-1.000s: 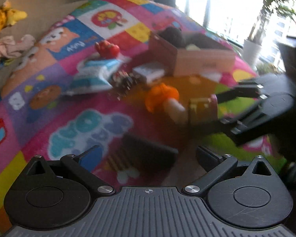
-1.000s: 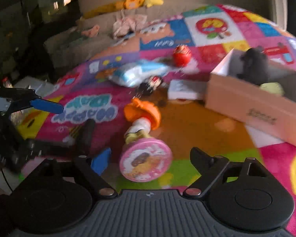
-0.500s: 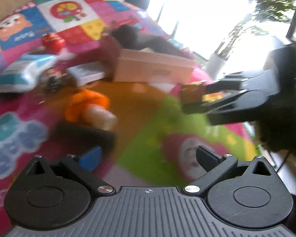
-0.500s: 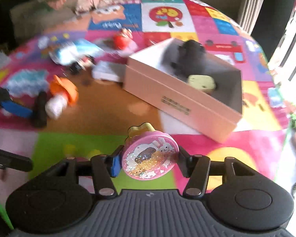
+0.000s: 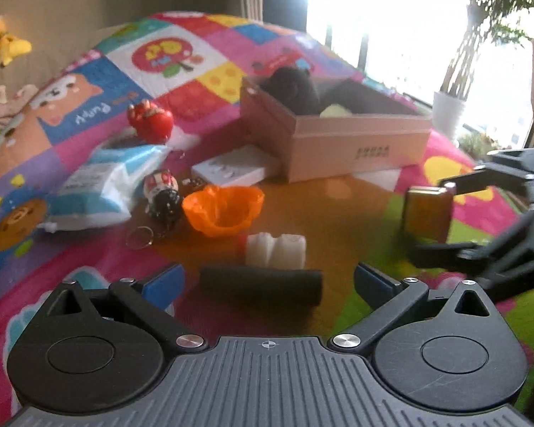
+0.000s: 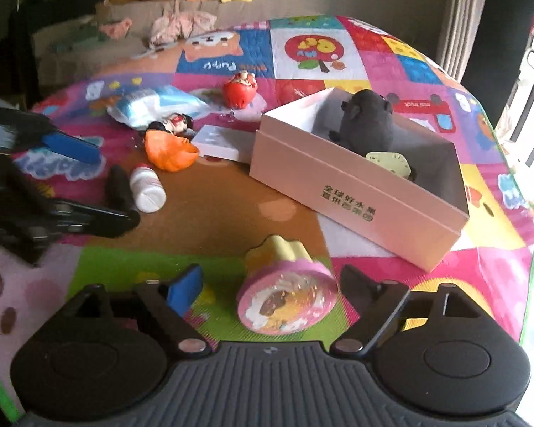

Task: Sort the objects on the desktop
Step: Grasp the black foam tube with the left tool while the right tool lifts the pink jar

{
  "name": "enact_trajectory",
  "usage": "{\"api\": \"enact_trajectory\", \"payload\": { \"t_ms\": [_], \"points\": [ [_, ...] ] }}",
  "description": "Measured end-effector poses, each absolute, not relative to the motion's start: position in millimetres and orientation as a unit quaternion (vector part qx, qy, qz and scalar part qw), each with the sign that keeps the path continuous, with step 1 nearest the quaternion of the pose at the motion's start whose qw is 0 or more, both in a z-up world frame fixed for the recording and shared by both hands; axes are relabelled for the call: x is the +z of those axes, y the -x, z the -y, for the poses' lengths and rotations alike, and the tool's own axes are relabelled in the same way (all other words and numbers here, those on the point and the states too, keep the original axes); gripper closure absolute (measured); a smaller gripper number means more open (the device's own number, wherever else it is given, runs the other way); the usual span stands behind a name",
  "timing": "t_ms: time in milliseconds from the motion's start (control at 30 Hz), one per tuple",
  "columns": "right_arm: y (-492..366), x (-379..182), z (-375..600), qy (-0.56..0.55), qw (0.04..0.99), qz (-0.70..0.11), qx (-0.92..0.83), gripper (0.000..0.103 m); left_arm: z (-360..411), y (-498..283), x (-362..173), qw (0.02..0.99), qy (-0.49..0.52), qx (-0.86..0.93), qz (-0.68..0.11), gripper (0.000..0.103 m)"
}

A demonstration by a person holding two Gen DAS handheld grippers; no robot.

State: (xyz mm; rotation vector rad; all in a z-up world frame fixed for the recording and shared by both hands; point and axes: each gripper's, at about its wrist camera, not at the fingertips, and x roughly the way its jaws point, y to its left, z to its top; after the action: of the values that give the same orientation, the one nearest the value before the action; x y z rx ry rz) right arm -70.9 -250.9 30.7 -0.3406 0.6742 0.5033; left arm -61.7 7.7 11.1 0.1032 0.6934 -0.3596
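Half a second ago the right gripper [image 6: 267, 281] pinched the pink round toy [image 6: 287, 299]; now its jaws are opening, and the toy sits between them with gaps on both sides. It lies on the colourful mat [image 6: 213, 213], just in front of the pink box [image 6: 359, 199]. Inside the box are a dark plush animal [image 6: 366, 121] and a small pale green thing [image 6: 389, 163]. The left gripper [image 5: 267, 277] is spread wide and holds nothing. Just past it lie a black tube [image 5: 260, 284], a white bottle [image 5: 276, 251] and an orange cap [image 5: 222, 208].
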Motion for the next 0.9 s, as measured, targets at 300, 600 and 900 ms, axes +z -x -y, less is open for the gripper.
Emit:
{"api": "enact_trajectory", "payload": {
  "t_ms": [300, 600, 900],
  "points": [
    [80, 18, 273, 0.122, 0.903, -0.343, 0.228, 0.003, 1, 58, 5, 0.914, -0.051, -0.189, -0.355, 0.001],
    [66, 20, 273, 0.076, 0.911, -0.337, 0.226, 0.027, 5, 75, 9, 0.919, -0.024, -0.174, -0.352, 0.014],
    [63, 35, 290, 0.034, 0.916, -0.34, 0.208, 0.05, 13, 70, 9, 0.924, -0.04, -0.146, -0.35, 0.024]
  ]
}}
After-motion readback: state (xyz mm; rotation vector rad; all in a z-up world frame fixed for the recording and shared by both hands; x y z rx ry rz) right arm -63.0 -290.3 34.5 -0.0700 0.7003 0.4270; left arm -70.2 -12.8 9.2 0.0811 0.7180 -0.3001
